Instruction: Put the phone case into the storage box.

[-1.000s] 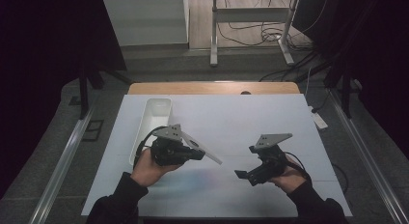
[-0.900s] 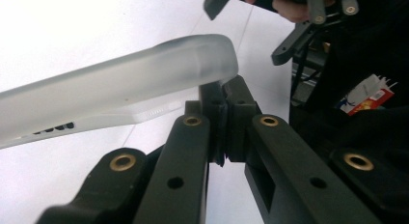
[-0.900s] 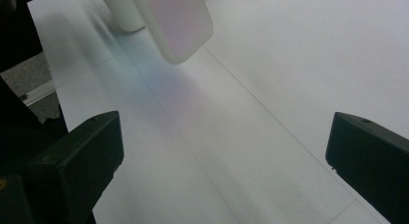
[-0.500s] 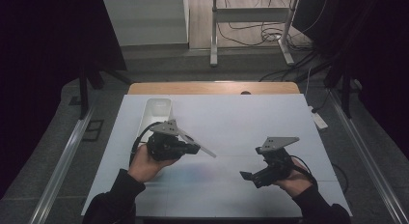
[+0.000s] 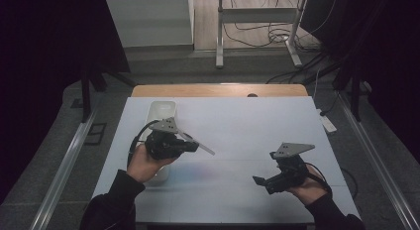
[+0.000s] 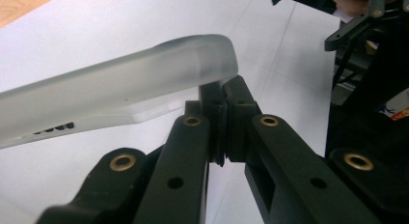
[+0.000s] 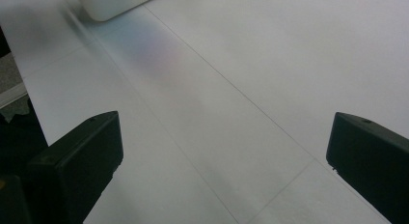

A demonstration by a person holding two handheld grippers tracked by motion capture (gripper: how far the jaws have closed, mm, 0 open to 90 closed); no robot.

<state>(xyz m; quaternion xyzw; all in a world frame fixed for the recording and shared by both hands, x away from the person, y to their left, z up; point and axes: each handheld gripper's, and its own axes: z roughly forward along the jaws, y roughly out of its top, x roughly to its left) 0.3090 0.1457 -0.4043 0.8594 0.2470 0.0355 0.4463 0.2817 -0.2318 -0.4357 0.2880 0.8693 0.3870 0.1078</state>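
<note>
A frosted, see-through phone case (image 6: 120, 84) is pinched by one edge in my left gripper (image 6: 223, 96), whose jaws are shut on it. In the high view the left gripper (image 5: 195, 146) is held above the table's left half, and the case (image 5: 203, 145) sticks out to the right as a thin grey strip. My right gripper (image 5: 260, 183) hovers low over the front right of the table, pointing left. In the right gripper view its jaws (image 7: 224, 156) stand wide open with only the white tabletop between them.
A white oblong tray (image 5: 162, 110) lies on the white table (image 5: 247, 126) behind the left hand, and its corner shows in the right gripper view (image 7: 113, 2). A wooden strip edges the table's far side. Metal rails run along both sides on the floor.
The left hand with the case has drifted slightly away and to the left. The right hand has shifted a little right and toward the near edge.
</note>
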